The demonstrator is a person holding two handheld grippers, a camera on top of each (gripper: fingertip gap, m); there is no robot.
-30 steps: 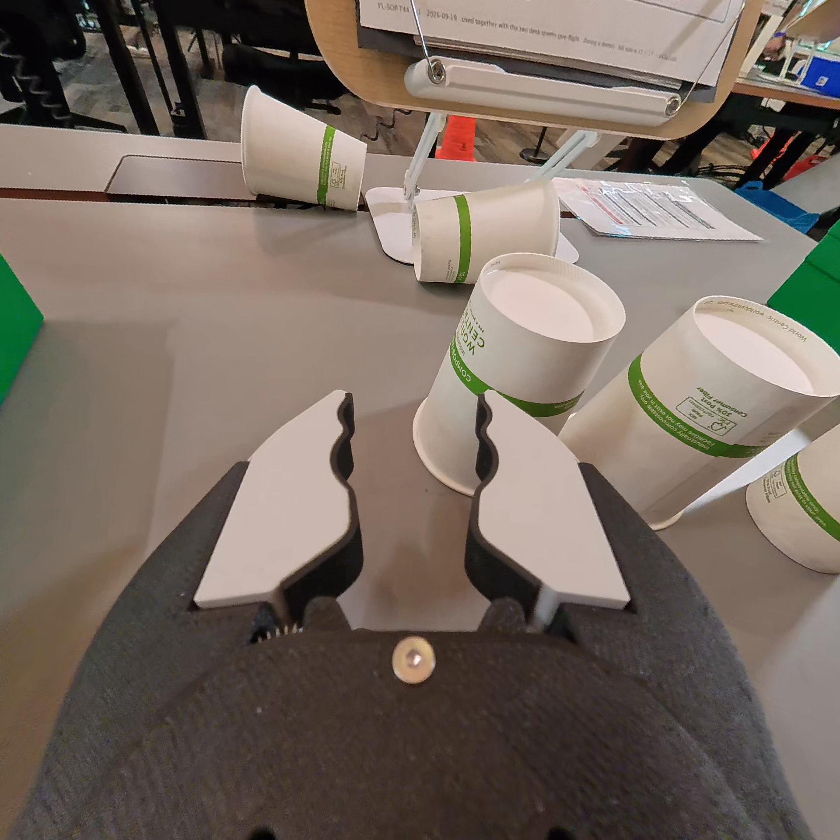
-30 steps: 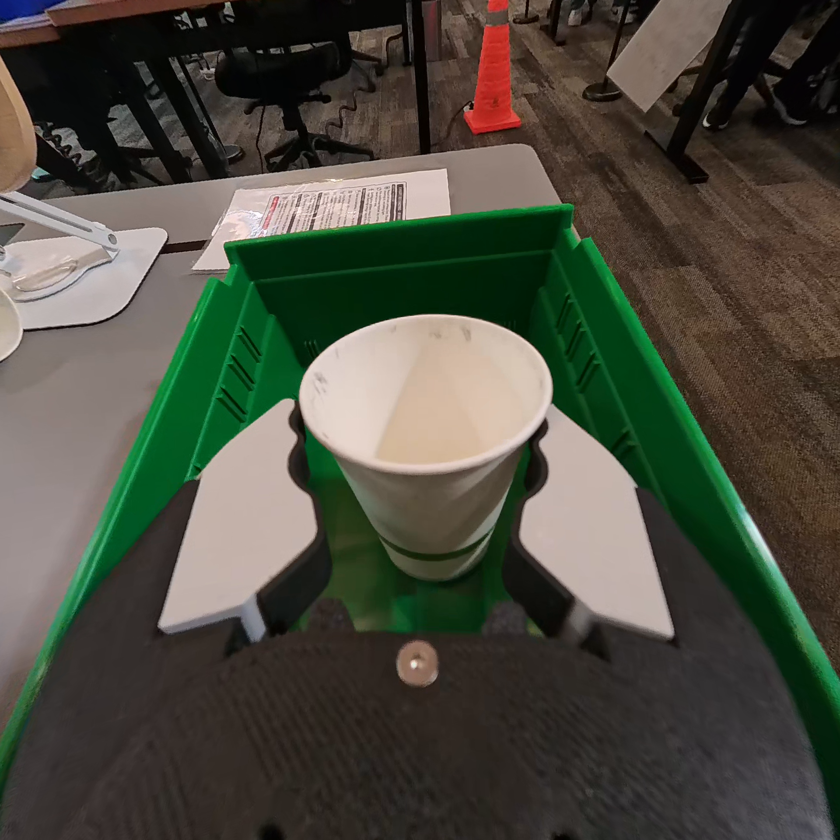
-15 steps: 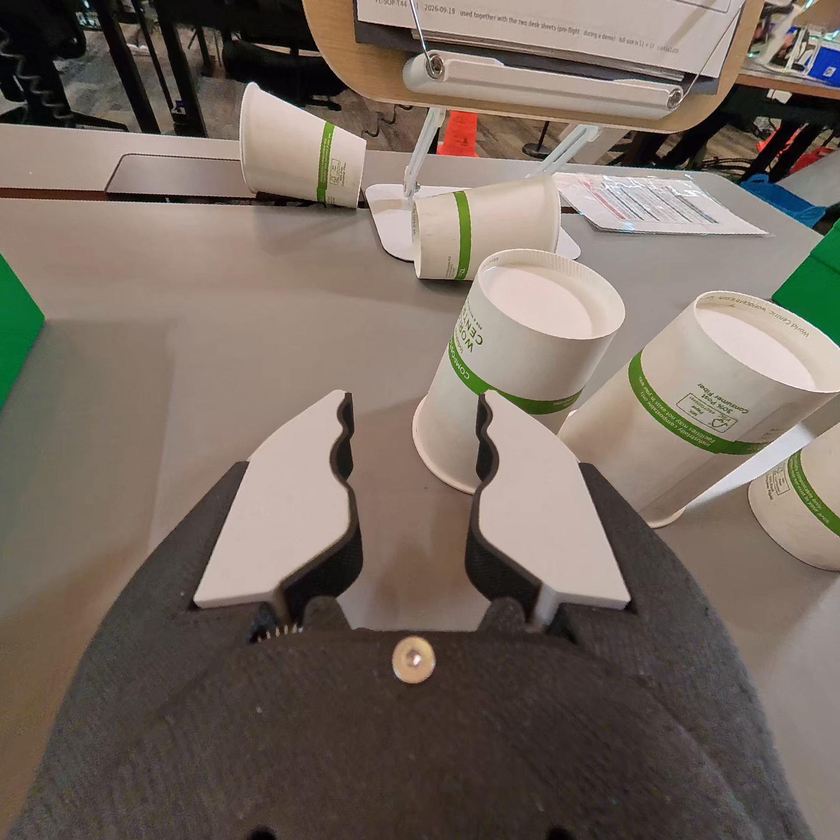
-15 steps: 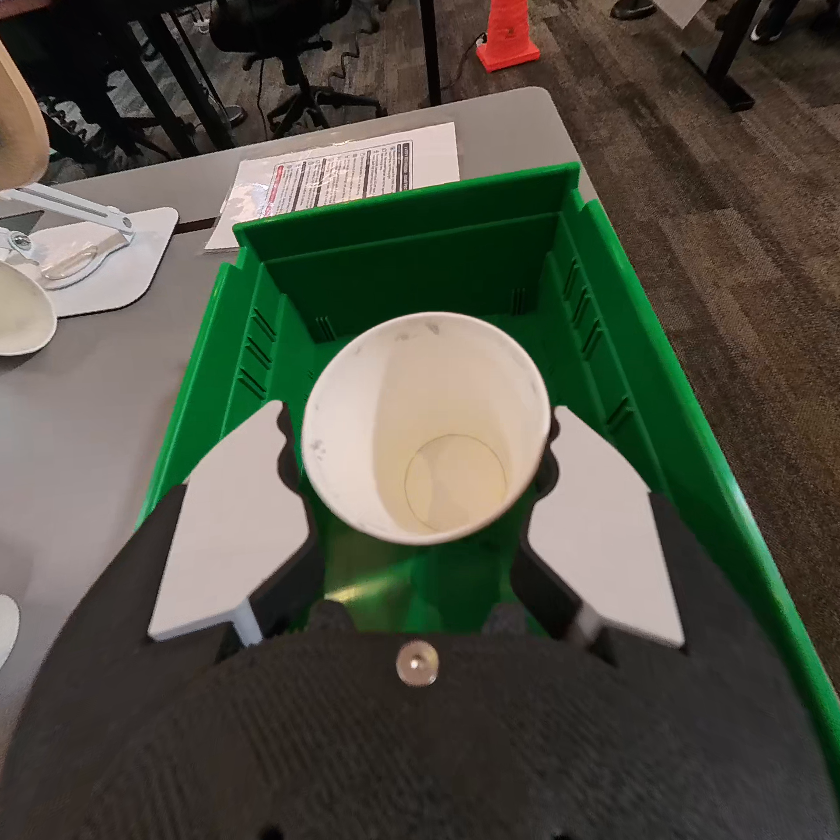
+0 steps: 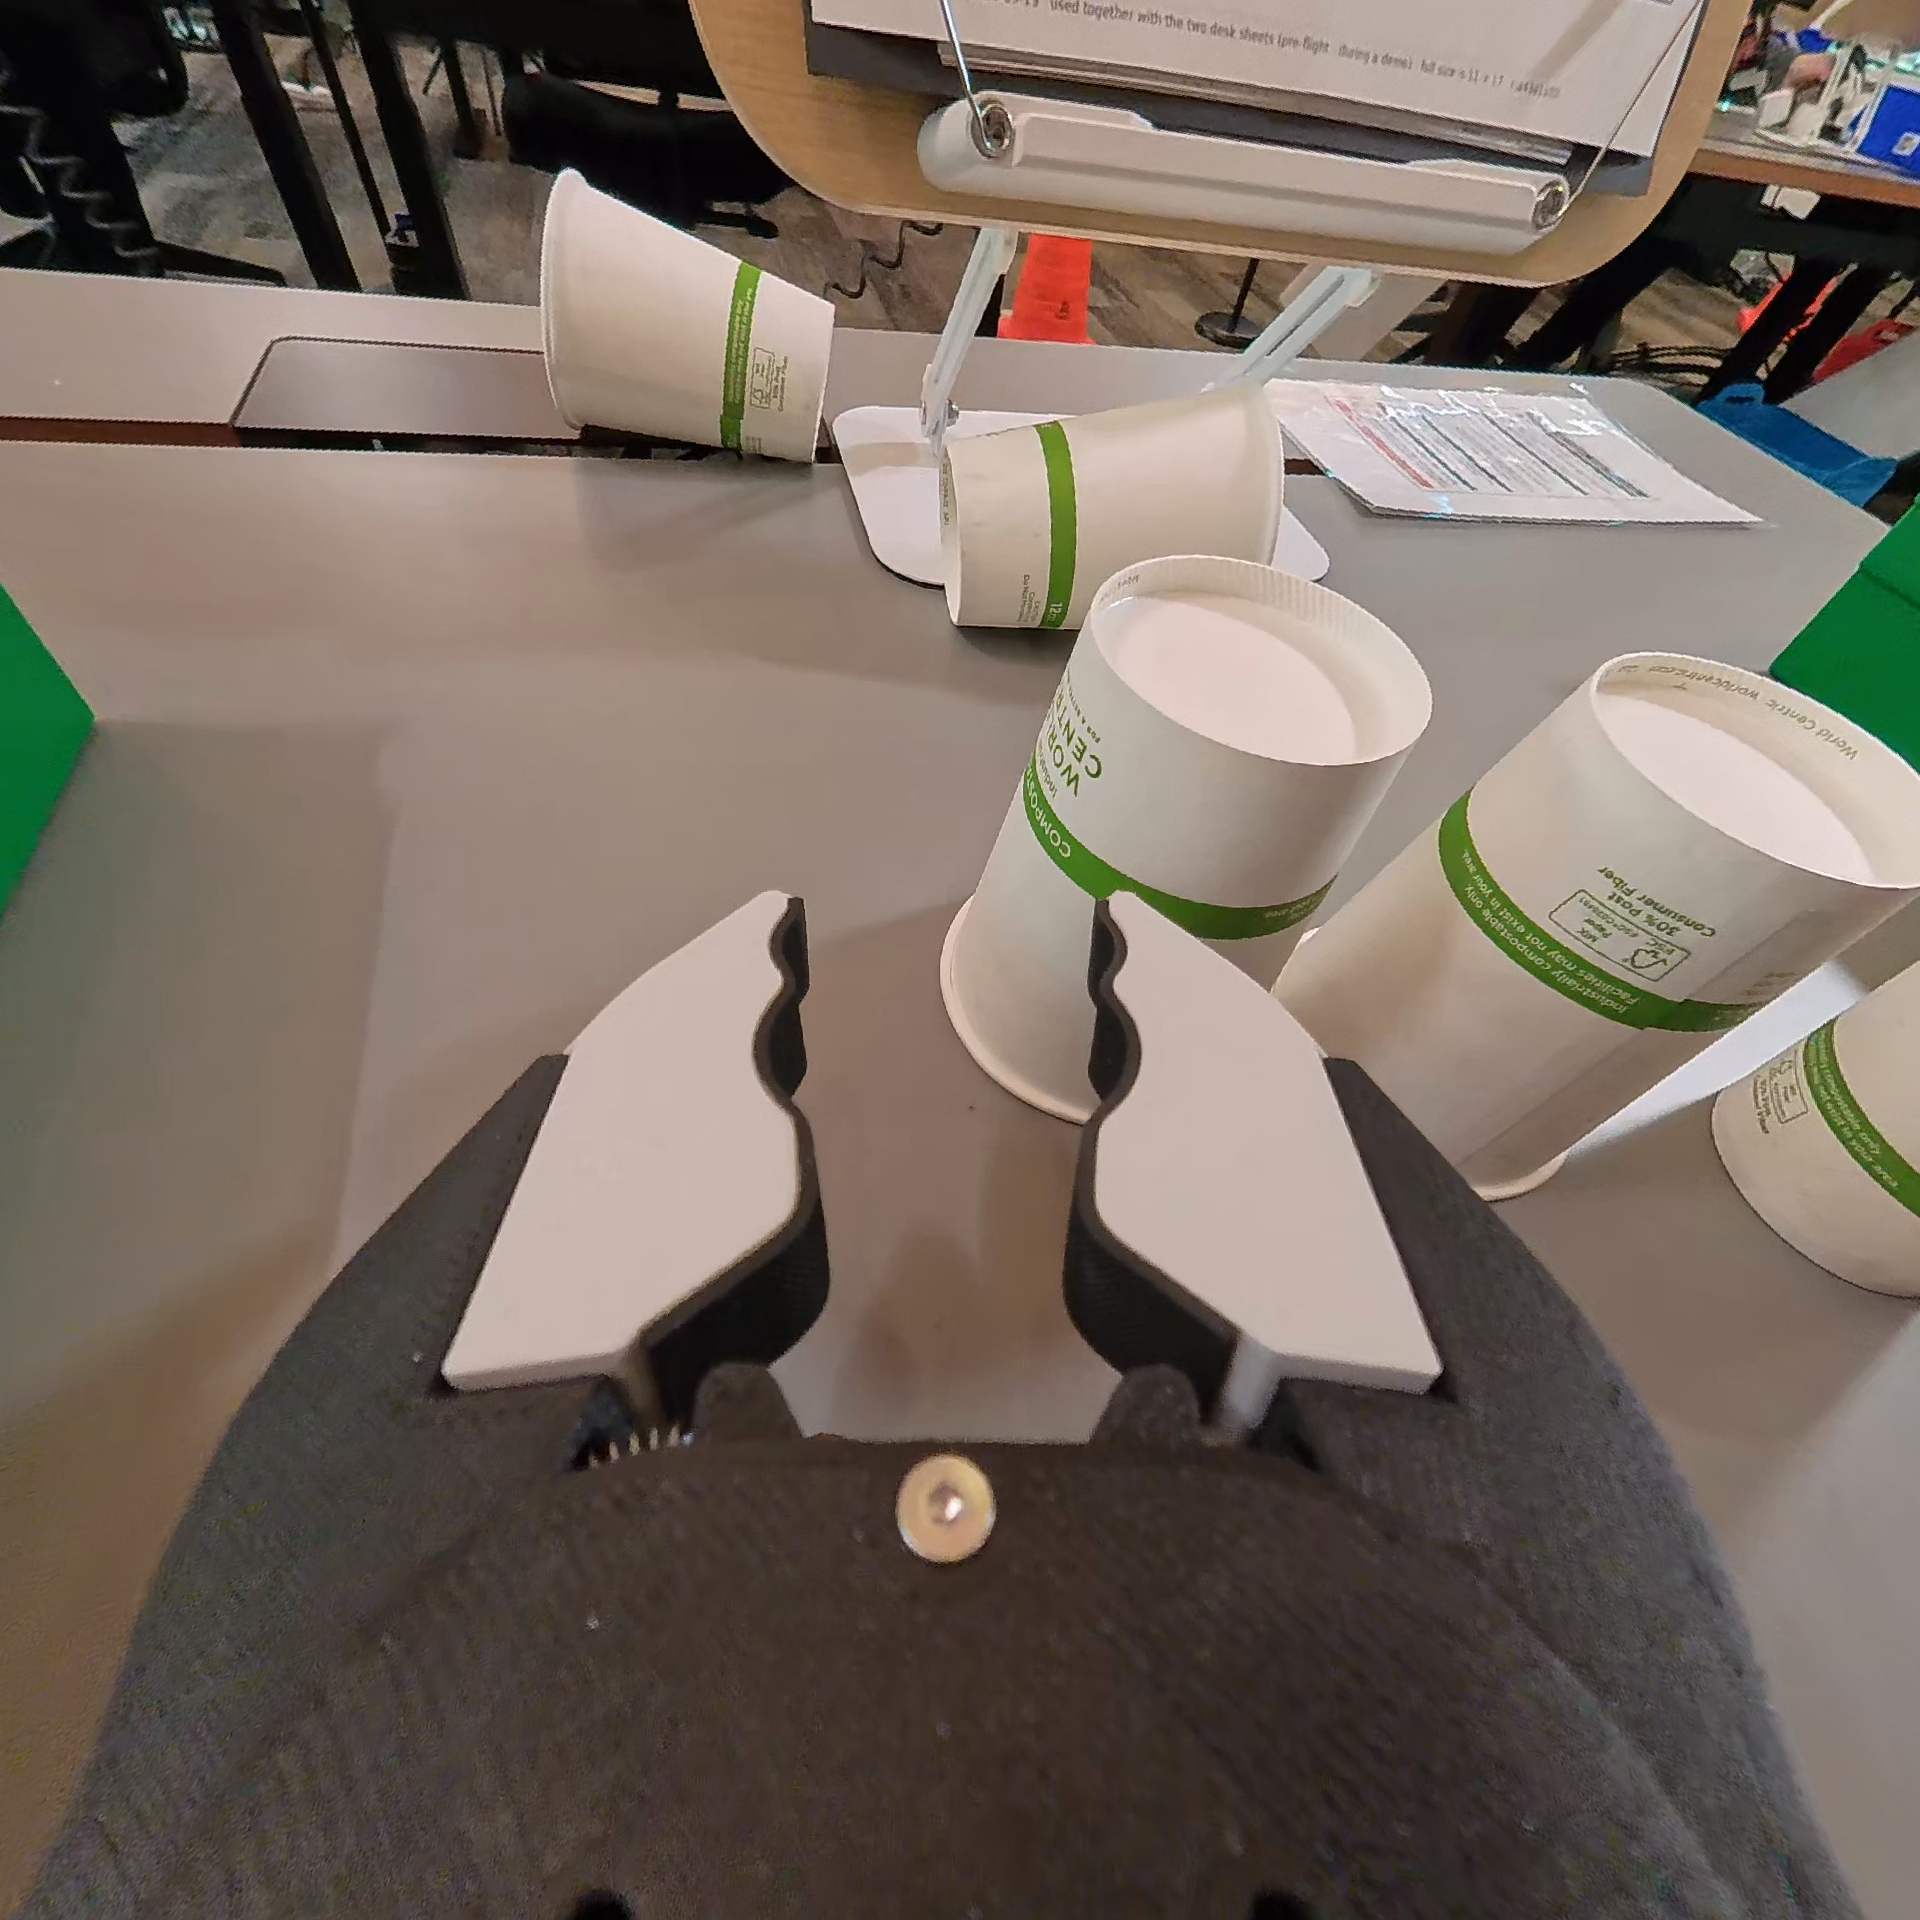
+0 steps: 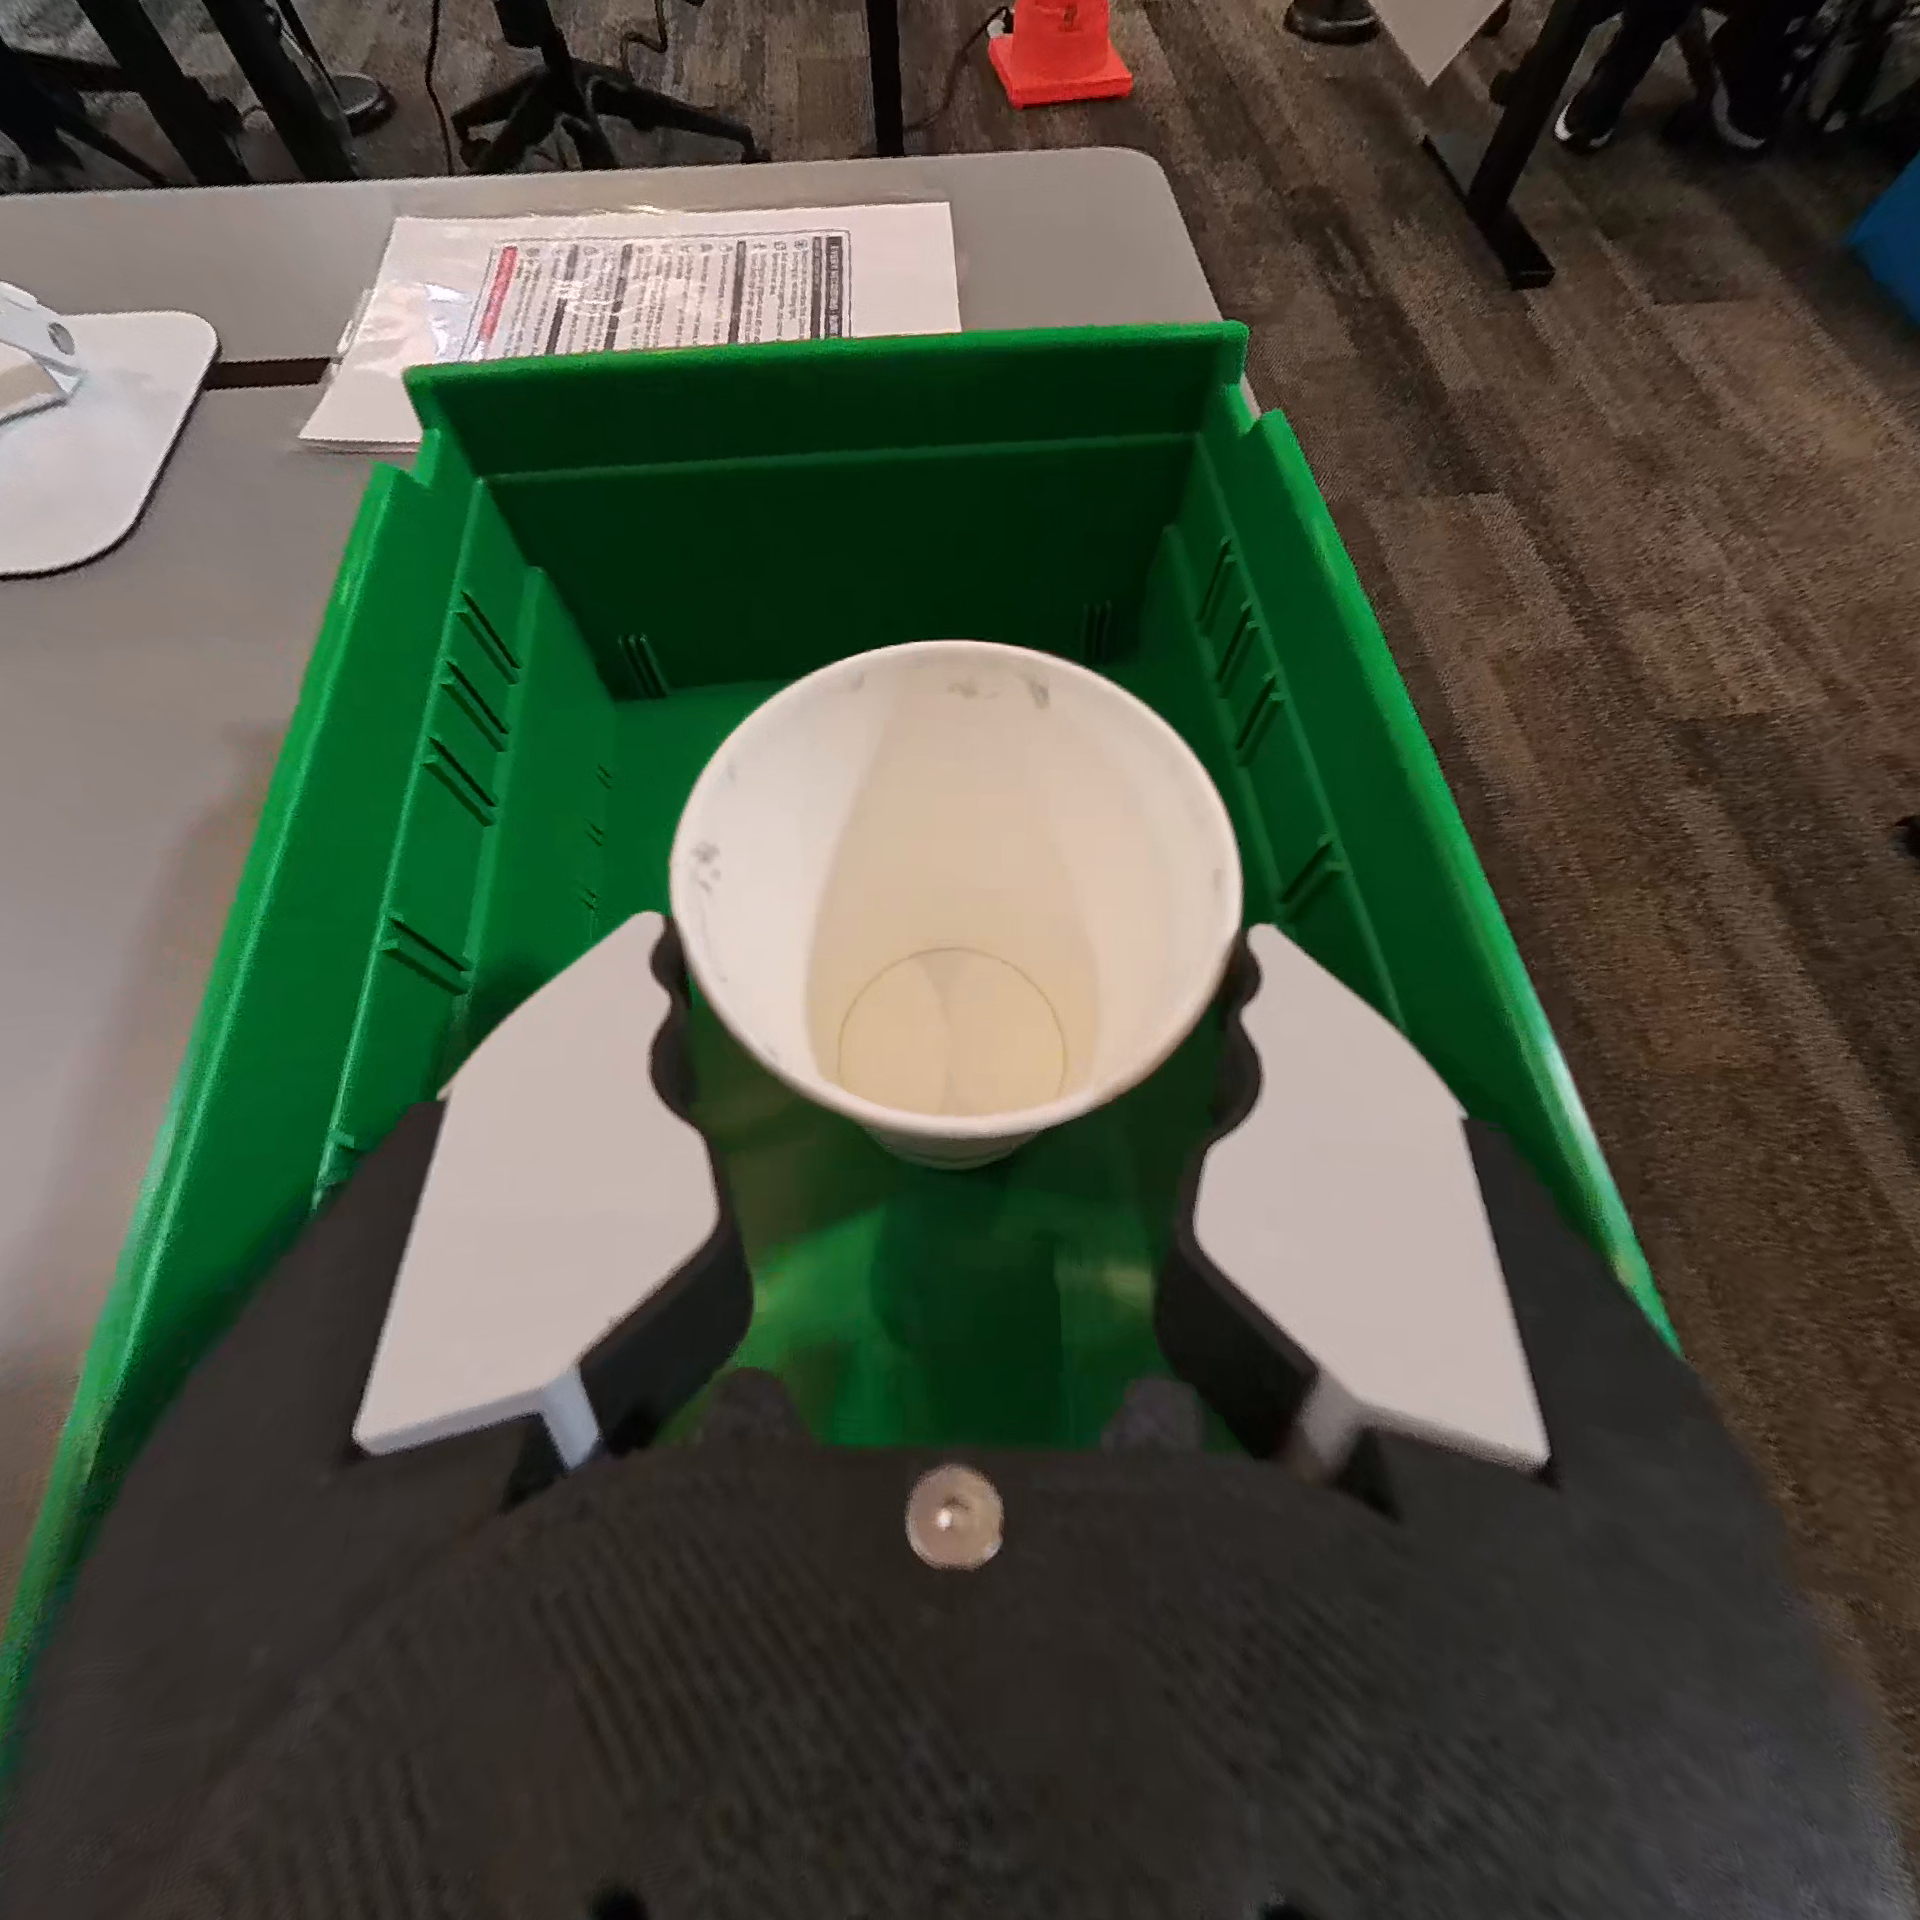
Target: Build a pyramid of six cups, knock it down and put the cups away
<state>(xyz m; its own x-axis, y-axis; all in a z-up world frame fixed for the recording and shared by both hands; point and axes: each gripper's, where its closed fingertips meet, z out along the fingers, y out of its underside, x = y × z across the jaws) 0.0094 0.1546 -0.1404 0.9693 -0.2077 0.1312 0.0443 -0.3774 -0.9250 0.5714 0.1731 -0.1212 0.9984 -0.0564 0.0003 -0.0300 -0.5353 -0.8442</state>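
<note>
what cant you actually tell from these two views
- Right wrist view: whether the paper cup touches the green bin floor; the cup hides its own base.
- Left wrist view: the rightmost cup is cut off by the frame edge.
- Left wrist view: the upside-down cup rim is partly hidden behind the left claw.

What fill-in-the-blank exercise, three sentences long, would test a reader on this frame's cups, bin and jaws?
1. The right gripper grips an upright white paper cup over a bin coloured ____.
2. The left gripper, jaws apart, holds ____.
3. The nearest cup to the left gripper stands on the grey table with its open end facing ____.

Missing words: green; nothing; down
</note>
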